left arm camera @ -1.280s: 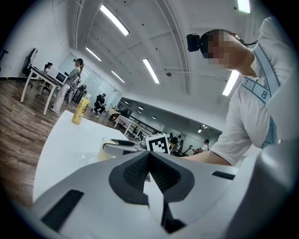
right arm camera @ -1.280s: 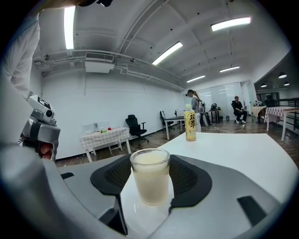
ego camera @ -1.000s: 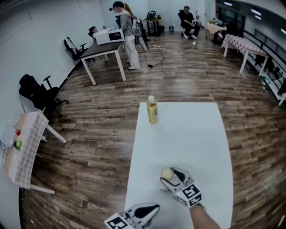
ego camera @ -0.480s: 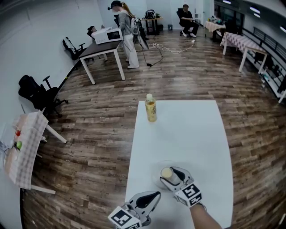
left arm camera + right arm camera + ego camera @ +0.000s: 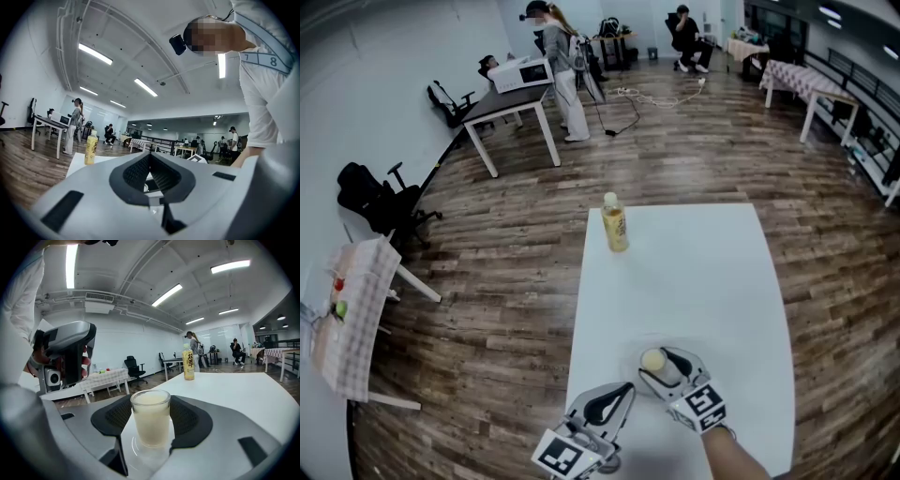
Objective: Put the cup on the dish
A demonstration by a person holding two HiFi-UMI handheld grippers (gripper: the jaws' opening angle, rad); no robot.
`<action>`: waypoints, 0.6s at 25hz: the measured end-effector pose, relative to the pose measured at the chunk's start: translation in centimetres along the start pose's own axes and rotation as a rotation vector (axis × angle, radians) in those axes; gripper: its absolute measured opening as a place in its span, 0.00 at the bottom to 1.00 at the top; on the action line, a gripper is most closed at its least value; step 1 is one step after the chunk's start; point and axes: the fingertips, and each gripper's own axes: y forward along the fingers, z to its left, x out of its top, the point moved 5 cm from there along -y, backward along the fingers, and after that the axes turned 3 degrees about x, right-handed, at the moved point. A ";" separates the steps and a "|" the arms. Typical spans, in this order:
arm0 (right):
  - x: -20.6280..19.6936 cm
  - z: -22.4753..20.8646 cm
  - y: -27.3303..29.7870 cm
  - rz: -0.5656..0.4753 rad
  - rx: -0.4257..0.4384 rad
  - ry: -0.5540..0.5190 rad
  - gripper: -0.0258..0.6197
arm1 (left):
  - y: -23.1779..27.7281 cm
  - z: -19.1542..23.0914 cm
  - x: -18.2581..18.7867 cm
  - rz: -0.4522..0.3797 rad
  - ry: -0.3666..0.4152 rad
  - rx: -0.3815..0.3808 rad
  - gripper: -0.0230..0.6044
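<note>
Right gripper view shows the right tool (image 5: 150, 414) pinching the cup (image 5: 150, 425), its dark pads (image 5: 117, 416) against the glass on either side. The cup holds a pale milky liquid and stands upright on a clear dish (image 5: 136, 449), low in the centre of the frame, on the white bench (image 5: 234, 390). The left tool (image 5: 619, 398) hovers just beside it, at the lower middle of the head view, jaws pressed together with nothing between them. Further up the bench, near its far left corner, a yellow bottle (image 5: 189, 363) stands upright, well apart from the cup. Beyond, a person (image 5: 562, 75) stands on the wooden floor (image 5: 487, 281).
</note>
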 end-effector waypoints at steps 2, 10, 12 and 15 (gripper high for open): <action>-0.1 0.0 0.2 -0.017 -0.003 0.002 0.47 | -0.1 0.1 -0.1 0.004 0.009 0.007 0.04; -0.2 0.0 0.8 -0.026 -0.012 -0.006 0.47 | -0.4 0.4 -0.2 0.007 0.005 0.020 0.04; -0.1 0.0 1.0 -0.032 -0.013 -0.009 0.47 | -0.3 0.4 -0.2 0.006 0.004 0.022 0.04; -0.5 0.0 1.1 -0.009 -0.016 -0.015 0.47 | -0.5 0.6 -0.6 0.020 0.014 0.021 0.04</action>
